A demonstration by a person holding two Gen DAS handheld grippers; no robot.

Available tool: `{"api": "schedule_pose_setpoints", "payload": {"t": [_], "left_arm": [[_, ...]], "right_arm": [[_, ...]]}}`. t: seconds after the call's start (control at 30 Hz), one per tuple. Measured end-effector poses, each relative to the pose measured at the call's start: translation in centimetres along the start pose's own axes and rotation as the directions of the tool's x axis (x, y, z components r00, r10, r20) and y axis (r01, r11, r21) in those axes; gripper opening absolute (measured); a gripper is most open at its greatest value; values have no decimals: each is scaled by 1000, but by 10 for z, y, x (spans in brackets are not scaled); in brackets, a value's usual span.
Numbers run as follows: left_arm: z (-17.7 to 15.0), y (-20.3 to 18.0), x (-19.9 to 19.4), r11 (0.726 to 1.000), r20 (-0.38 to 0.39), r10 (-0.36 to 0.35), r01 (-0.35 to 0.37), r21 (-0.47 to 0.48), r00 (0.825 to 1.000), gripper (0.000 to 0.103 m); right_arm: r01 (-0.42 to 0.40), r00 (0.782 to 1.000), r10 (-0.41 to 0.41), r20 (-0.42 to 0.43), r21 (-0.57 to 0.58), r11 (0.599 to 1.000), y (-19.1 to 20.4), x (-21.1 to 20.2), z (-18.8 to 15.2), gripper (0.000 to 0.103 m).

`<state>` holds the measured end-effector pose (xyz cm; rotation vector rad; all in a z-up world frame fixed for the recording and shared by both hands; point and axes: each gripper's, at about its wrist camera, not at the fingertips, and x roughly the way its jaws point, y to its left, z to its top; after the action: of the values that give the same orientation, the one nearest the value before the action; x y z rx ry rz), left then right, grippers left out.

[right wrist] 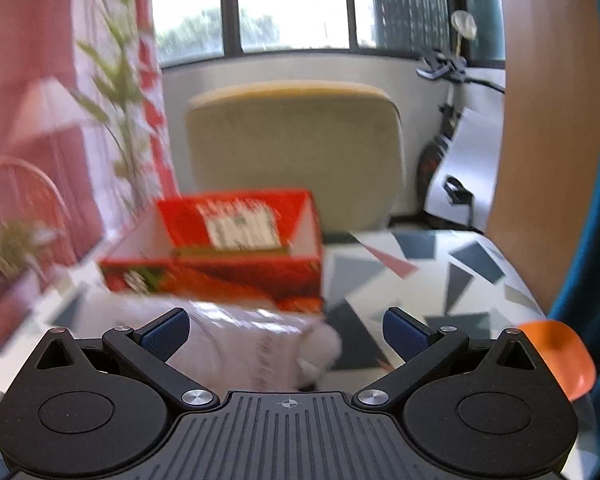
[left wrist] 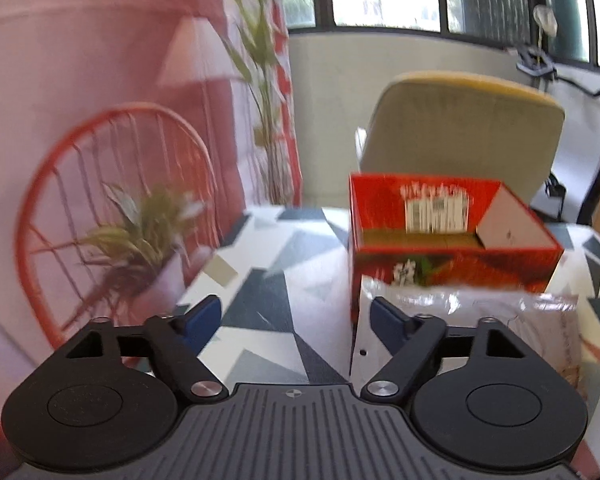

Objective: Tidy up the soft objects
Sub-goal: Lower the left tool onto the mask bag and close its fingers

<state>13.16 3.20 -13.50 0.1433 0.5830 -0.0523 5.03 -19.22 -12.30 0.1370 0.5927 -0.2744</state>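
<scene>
A soft white bundle in a clear plastic bag [left wrist: 492, 320] lies on the patterned table [left wrist: 260, 280], right in front of an open red cardboard box [left wrist: 452, 256]. My left gripper [left wrist: 296, 320] is open, with only table between its blue pads. Its right finger sits at the bag's left edge. In the right wrist view the same white bag [right wrist: 260, 340] lies low between the fingers of my right gripper [right wrist: 286, 332], which is open. The bag is near the left pad and well apart from the right one. The red box [right wrist: 220, 256] stands just behind it. Both views are blurred.
A beige chair back [left wrist: 460, 136] stands behind the table. At the left are a potted plant [left wrist: 140, 232] and a red wire chair [left wrist: 112, 184]. An orange object [right wrist: 556, 356] lies at the table's right edge, next to a wooden panel [right wrist: 548, 140].
</scene>
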Motion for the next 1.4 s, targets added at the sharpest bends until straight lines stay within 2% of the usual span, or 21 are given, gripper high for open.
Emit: {"api": "schedule_pose_setpoints", "payload": {"t": [0.1,0.17,0.3,0.37,0.43,0.5,0.6,0.7,0.9,1.03,1.13,1.27,1.3,1.4], "left_arm": [[-1,3,20,999,-14,-35,35,13,999,75],[-2,6,34,997,-28,-74,75,6,997,75],[-8,3,54,995,-33,-94,95,24,995,73],[-10,-1,64,994,-48,-96,98,40,994,69],[-11,-2,74,991,-80,-131,134,31,988,66],[-12,1,82,985,-110,-173,175,6,979,57],[-12,6,92,978,-108,-207,206,-22,972,55],[-9,3,98,970,-113,-240,241,-2,964,55],[-7,-15,118,937,-173,-337,348,35,926,55],[-12,-22,136,927,-230,-360,374,17,904,55],[-15,-20,147,908,-266,-415,414,-63,870,55],[-16,-17,157,866,-294,-500,468,-177,815,55],[-15,-19,158,862,-298,-507,474,-180,809,55],[-15,-25,164,867,-310,-499,471,-165,810,55]], "right_arm": [[34,999,-33,31,-48,998,-3,16,-5,103],[42,999,-41,19,-71,997,-7,28,-5,103],[-28,999,25,-48,-61,998,-21,54,-4,102],[-68,995,65,-78,-35,997,-25,67,-5,99],[-91,990,88,-114,-18,996,-28,77,-6,93],[-103,985,99,-138,-22,994,-25,86,-7,89],[-108,983,98,-155,-55,993,-17,96,-9,88],[-120,979,106,-176,-69,990,-13,103,-9,86],[-155,964,143,-224,-35,987,-14,121,-5,82],[-173,954,164,-251,-13,985,-16,129,-6,82],[-185,946,181,-270,10,983,-19,133,-7,83],[-220,930,225,-292,50,974,-24,138,-8,82],[-235,923,243,-298,62,970,-26,140,-8,82],[-269,902,285,-323,92,959,-27,146,-8,82]]}}
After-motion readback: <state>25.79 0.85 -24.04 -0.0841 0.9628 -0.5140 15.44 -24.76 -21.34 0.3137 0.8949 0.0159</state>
